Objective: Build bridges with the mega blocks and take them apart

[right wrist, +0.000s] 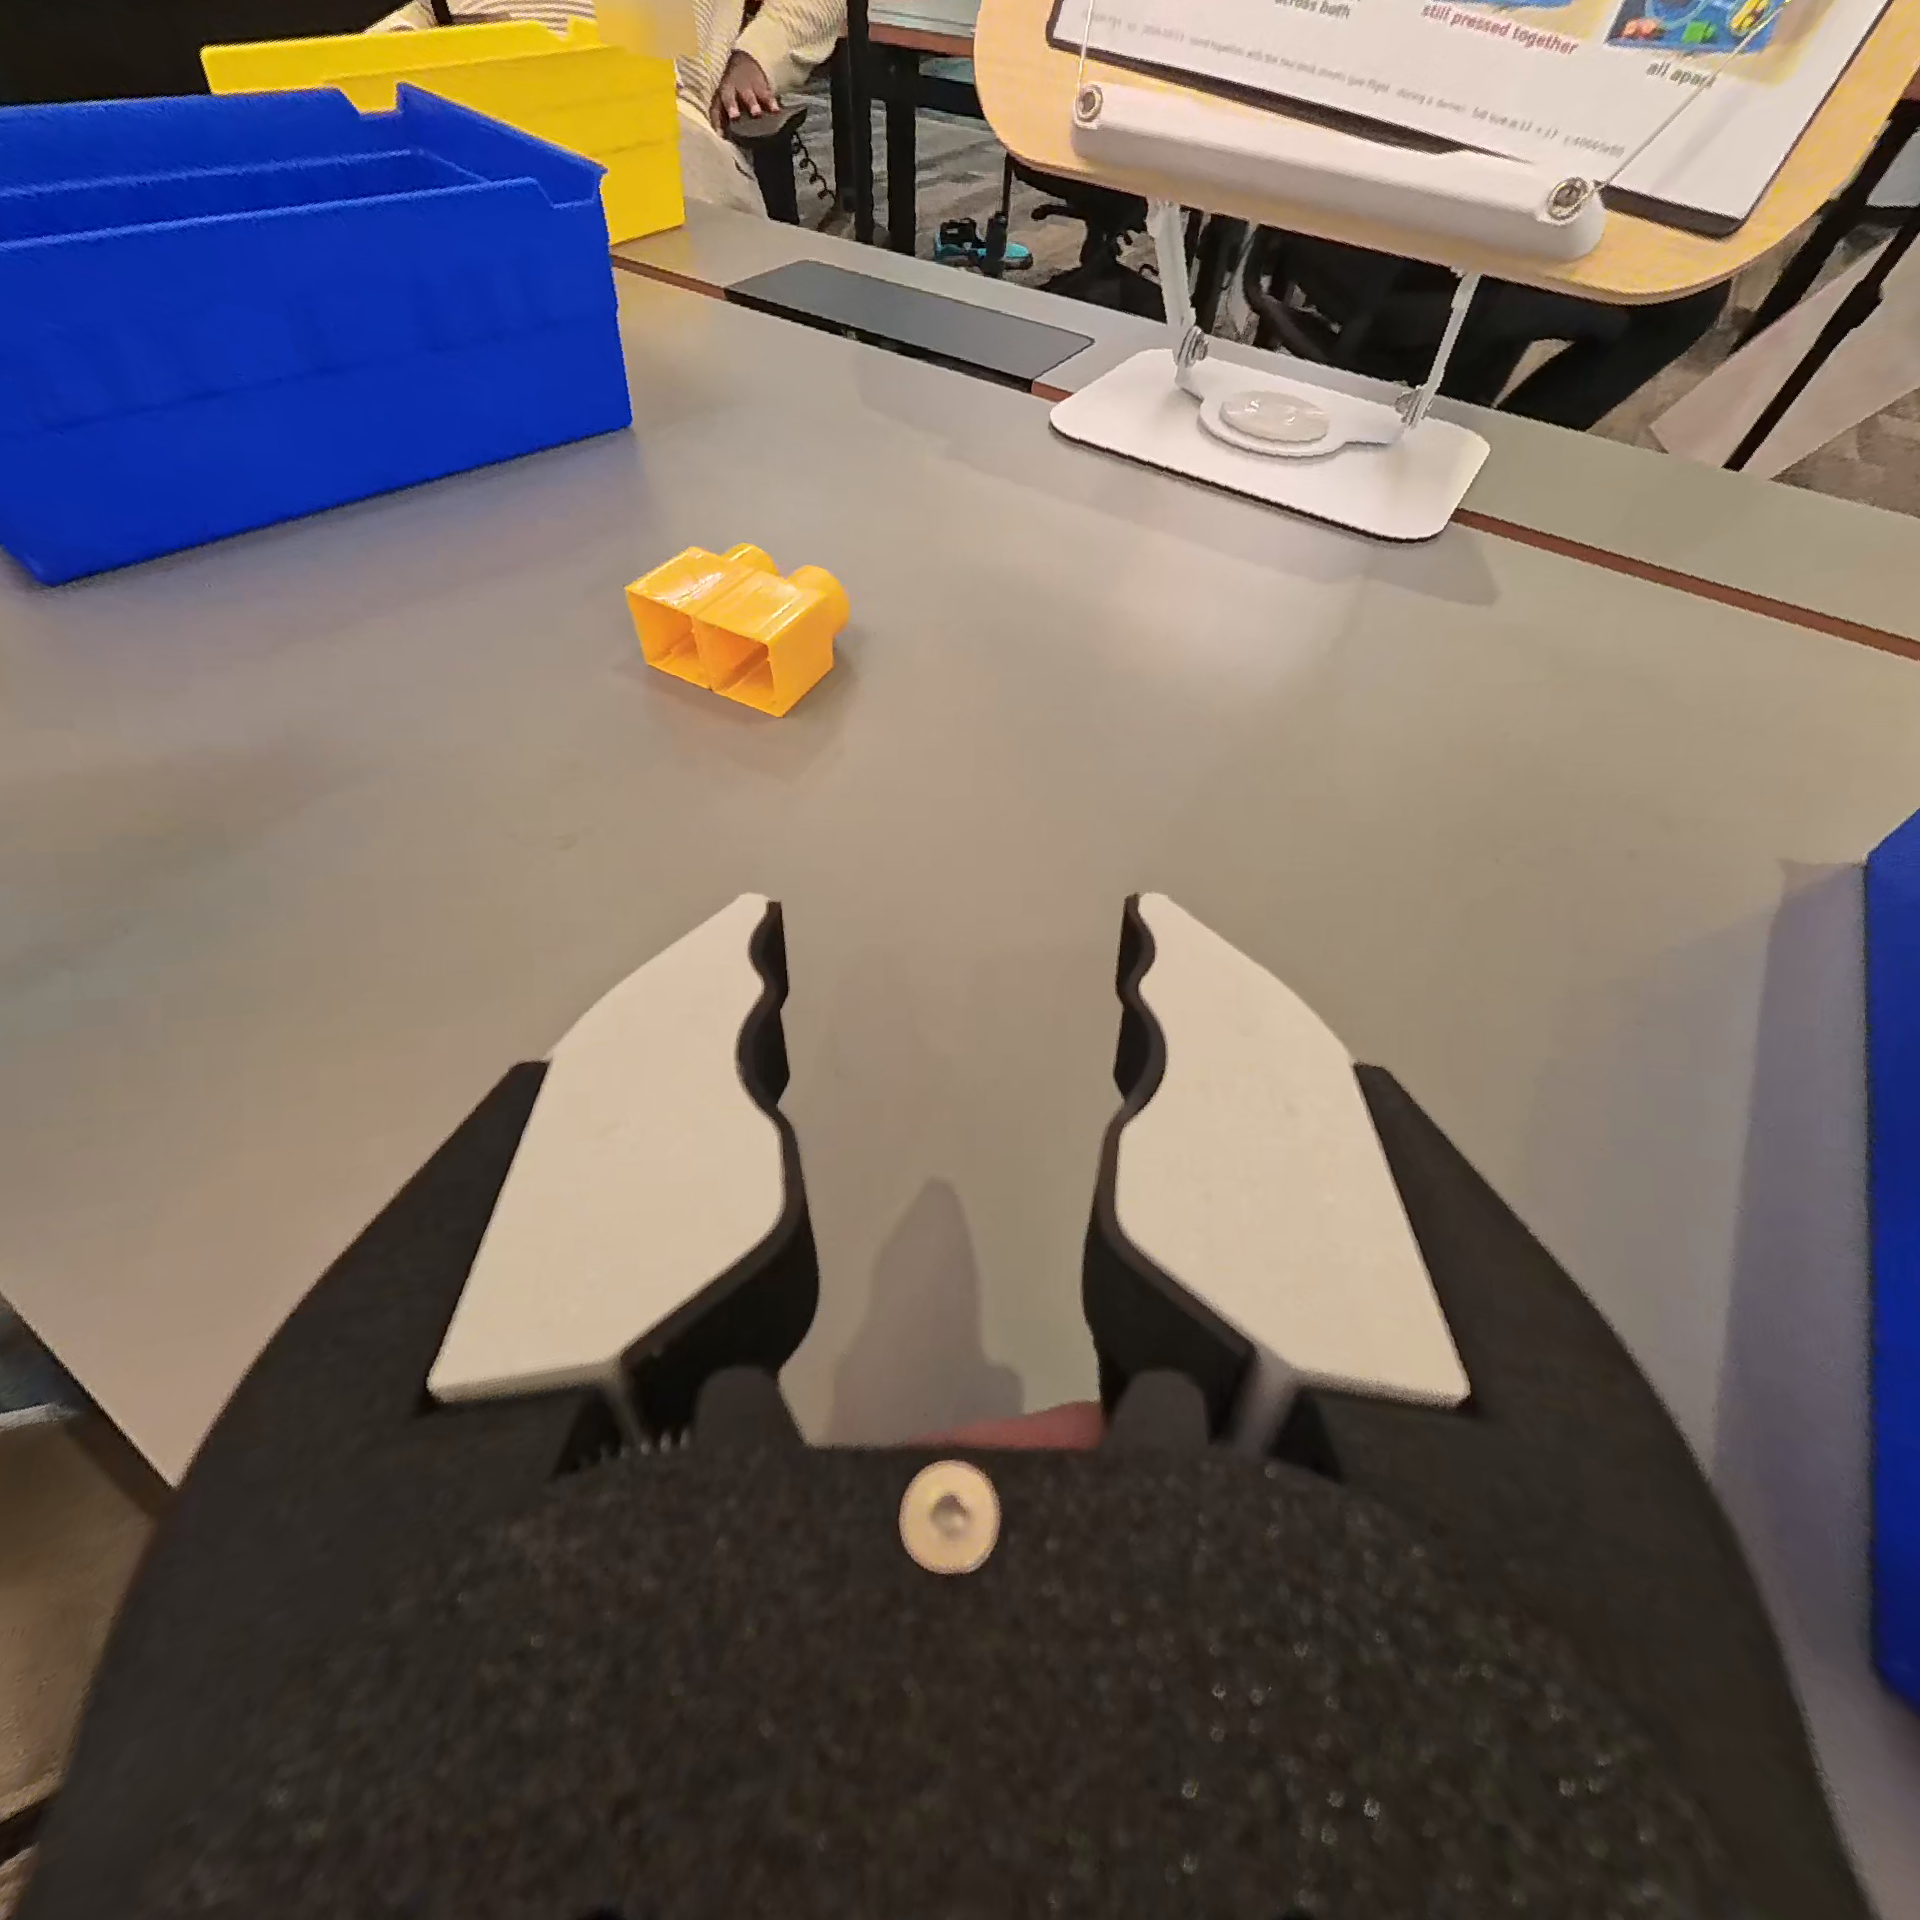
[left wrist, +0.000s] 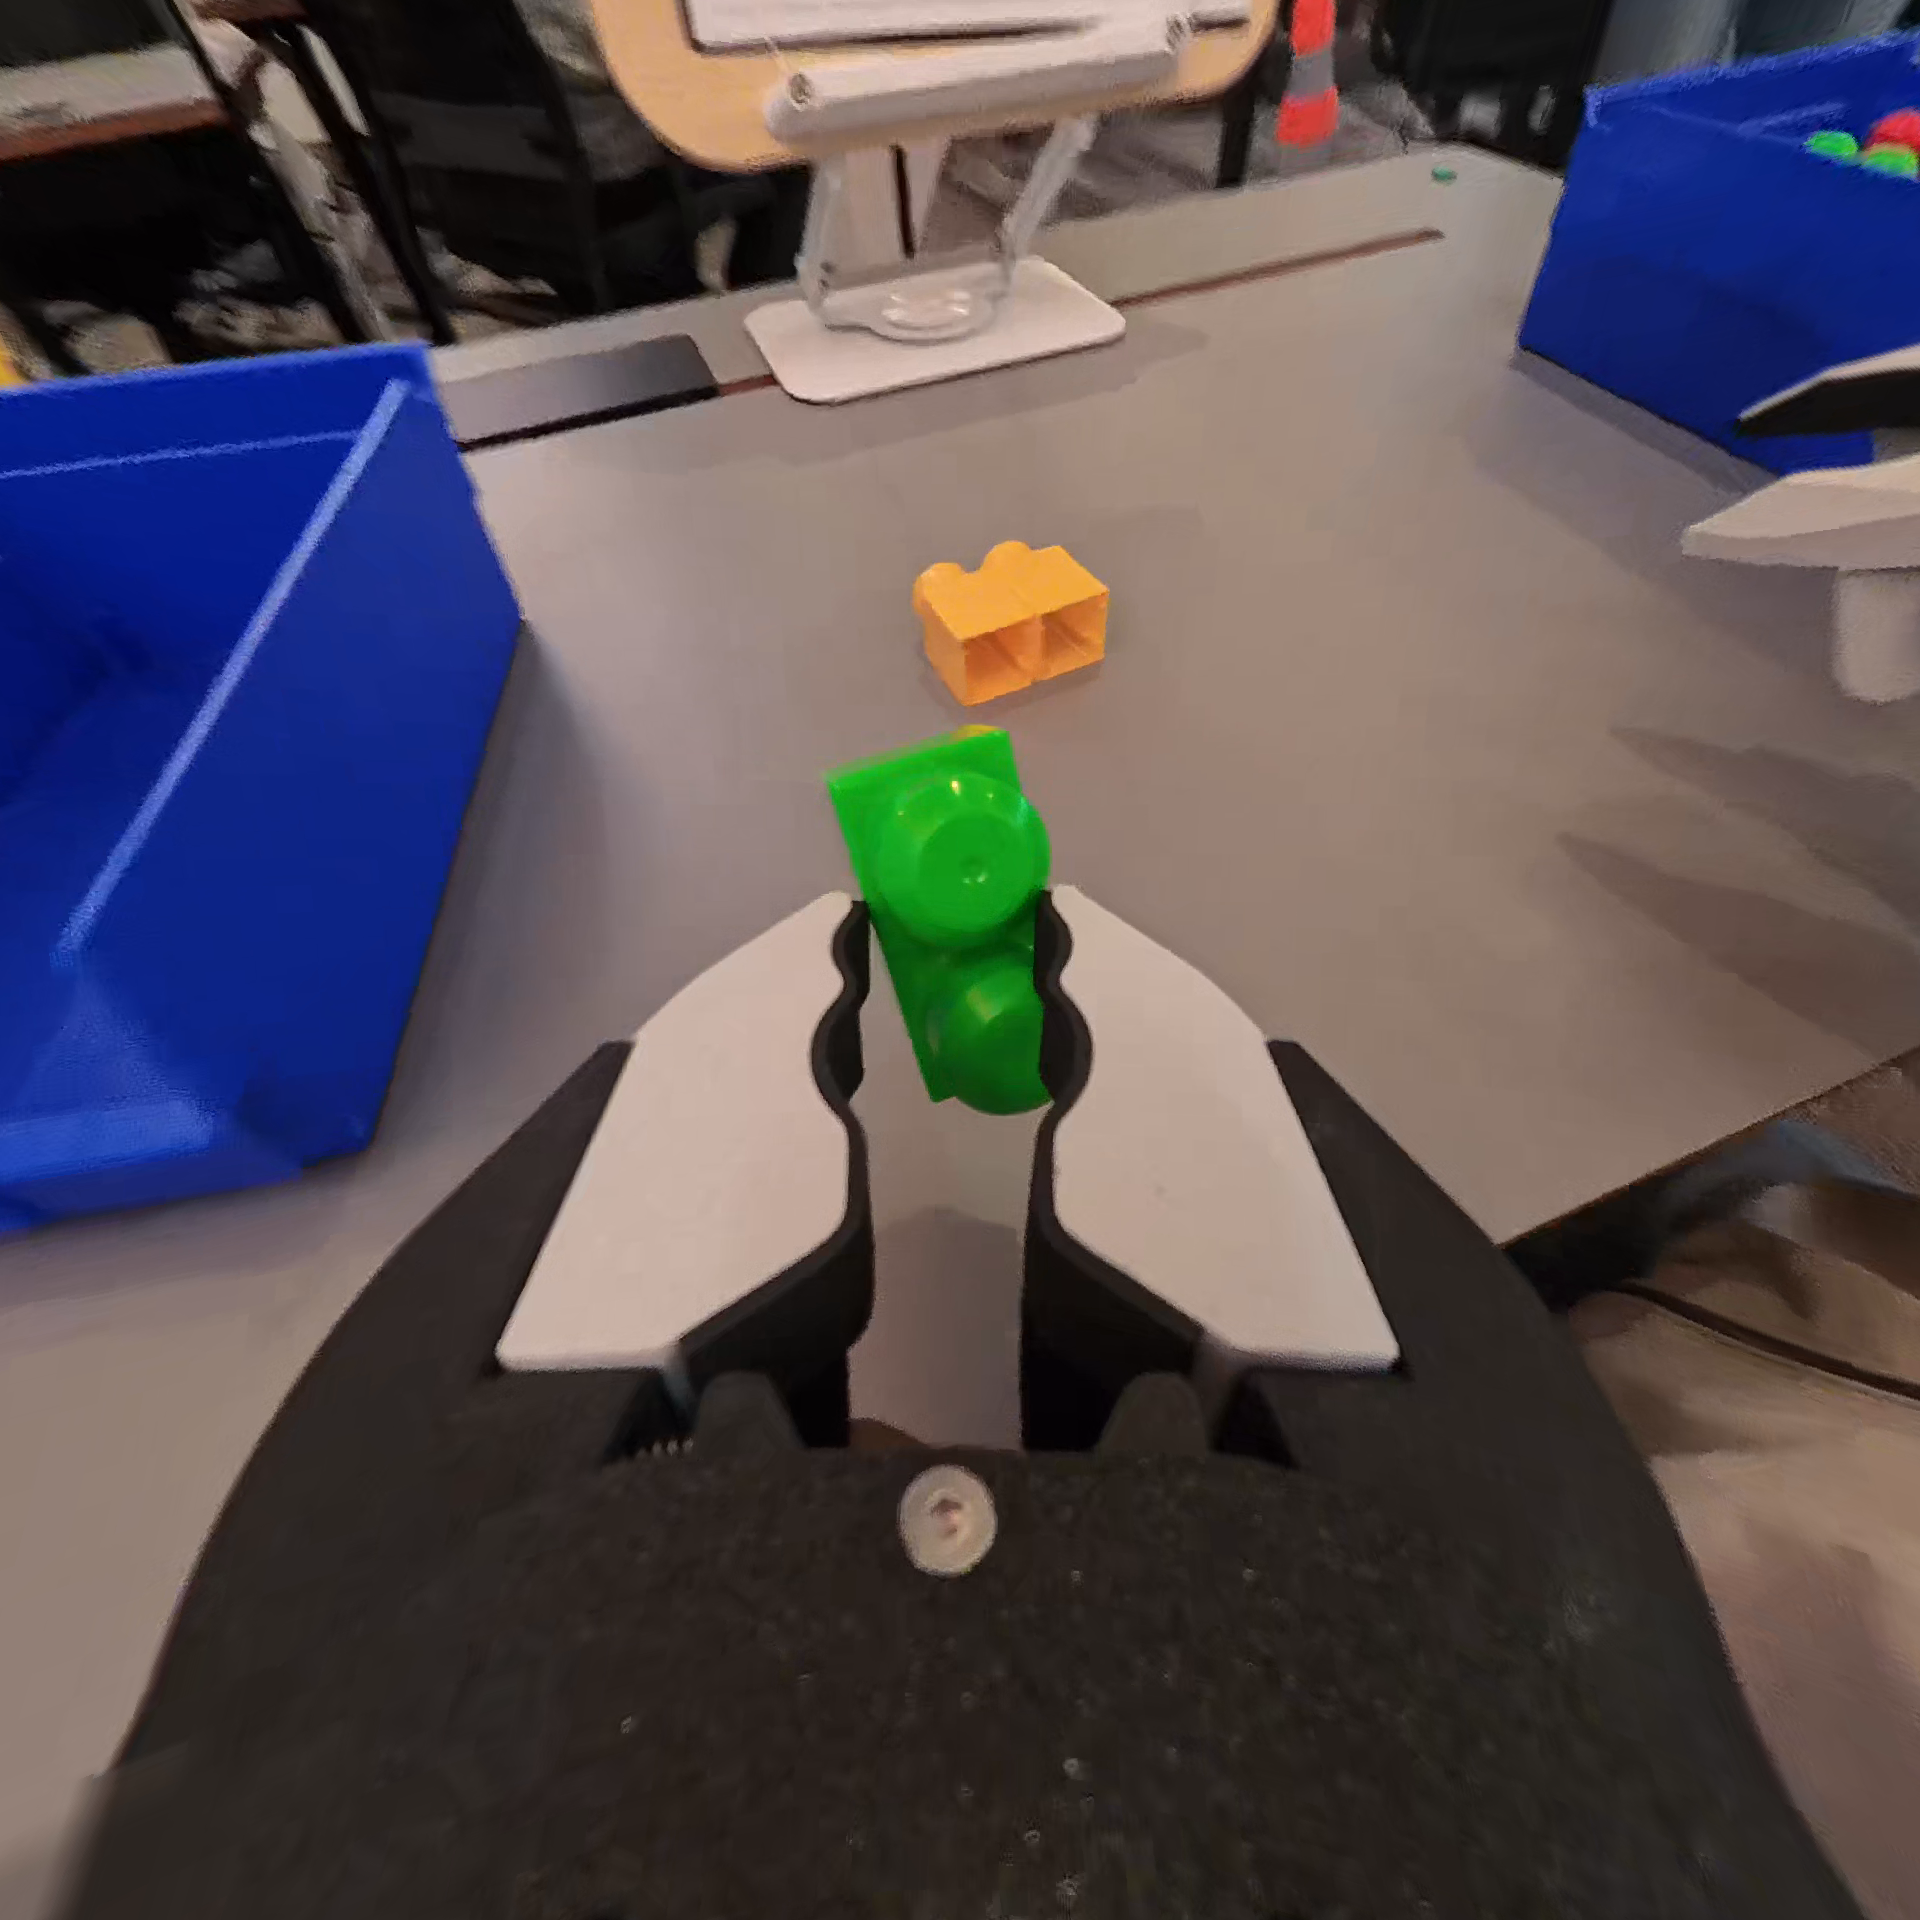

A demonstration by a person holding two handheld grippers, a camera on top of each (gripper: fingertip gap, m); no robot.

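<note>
Overhead, the left gripper had its fingers pinching a green two-stud mega block, held clear of the grey tabletop with the studs turned toward the camera and the block tilted a little off the finger line. Just beyond it, on the tabletop, lay an orange two-stud mega block on its side, its two hollow cells open toward the left wrist view; the two blocks were near each other but apart. A blue bin sat at the left edge of that view, and a second blue bin at the far right held small red and green pieces, too blurred to name further. The right gripper showed at the right edge of the same view, in front of that bin. In its own view the right gripper hovered over bare tabletop with fingers spread and nothing between them. The orange block lay ahead and to the left of it, well apart. A blue bin stood at far left with a yellow bin behind it, and a white stand carrying a wood-coloured board with a printed sheet stood at the far side of the tabletop. Part of a seated person showed behind the bins.
</note>
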